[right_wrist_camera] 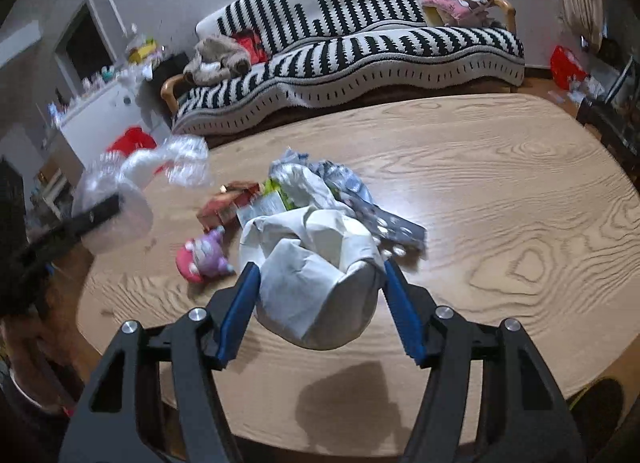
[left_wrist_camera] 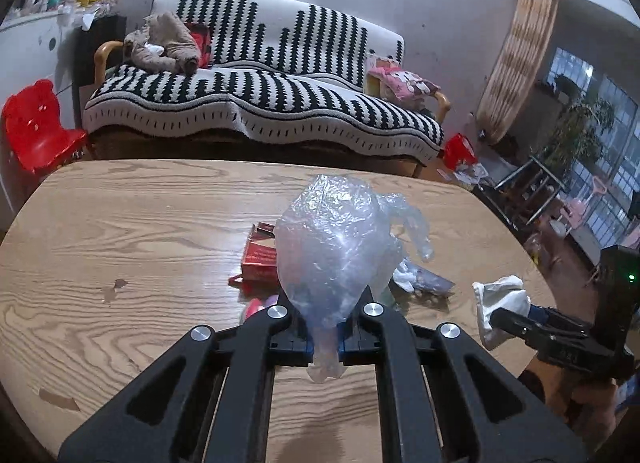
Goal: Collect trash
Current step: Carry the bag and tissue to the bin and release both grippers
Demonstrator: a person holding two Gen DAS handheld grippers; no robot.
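My left gripper (left_wrist_camera: 324,337) is shut on a crumpled clear plastic bag (left_wrist_camera: 332,247), held above the wooden table (left_wrist_camera: 140,223). My right gripper (right_wrist_camera: 320,295) is shut on a crumpled white paper wad (right_wrist_camera: 316,283), lifted above the table; it also shows in the left wrist view (left_wrist_camera: 500,307). The clear bag shows blurred at the left of the right wrist view (right_wrist_camera: 132,191). On the table lie a red carton (left_wrist_camera: 258,259), a pink and purple toy (right_wrist_camera: 204,257), a green-printed wrapper (right_wrist_camera: 272,199) and a grey patterned wrapper (right_wrist_camera: 384,219).
A black and white striped sofa (left_wrist_camera: 264,95) stands behind the table with a plush toy (left_wrist_camera: 164,43) and a pink cushion (left_wrist_camera: 400,83). A red plastic chair (left_wrist_camera: 36,127) is at the left. Shelving and plants stand at the right.
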